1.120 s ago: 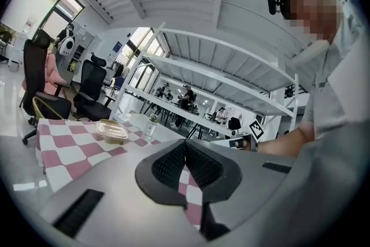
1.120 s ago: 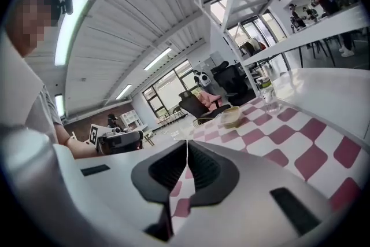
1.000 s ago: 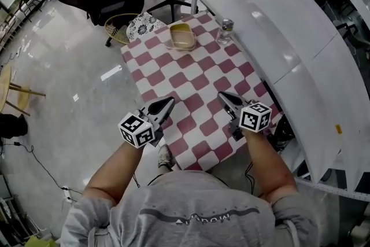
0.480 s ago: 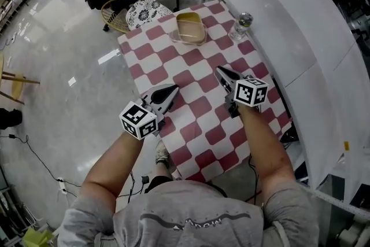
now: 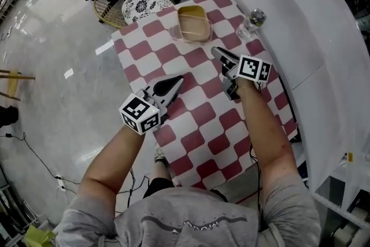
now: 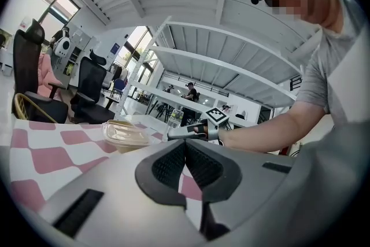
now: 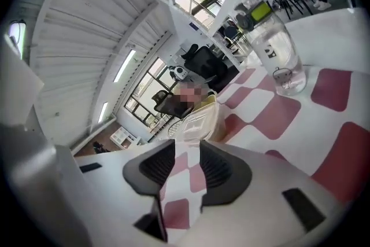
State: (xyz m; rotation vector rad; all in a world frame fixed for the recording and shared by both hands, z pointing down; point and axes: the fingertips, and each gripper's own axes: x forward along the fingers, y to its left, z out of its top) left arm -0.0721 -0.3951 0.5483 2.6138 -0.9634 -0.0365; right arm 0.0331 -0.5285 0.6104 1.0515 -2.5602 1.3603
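- The right gripper (image 5: 216, 52) is over the checked tabletop (image 5: 191, 124). Its fingers are released, with a narrow gap that shows only cloth.
- The tan container (image 5: 193, 23) sits on the cloth at 11 o'clock from those fingers, near but apart.
- The left gripper (image 5: 177, 79), fingers clenched together on nothing, is at 8 o'clock from the right one.
- The water bottle (image 5: 252, 21) stands upright at 3 o'clock from the container.

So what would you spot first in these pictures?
The red-and-white checked tablecloth fills the middle of the head view. Over it hang two grippers: the left gripper shut, the right gripper slightly open, pointing toward the lidded plastic container at the far edge, beside a water bottle.
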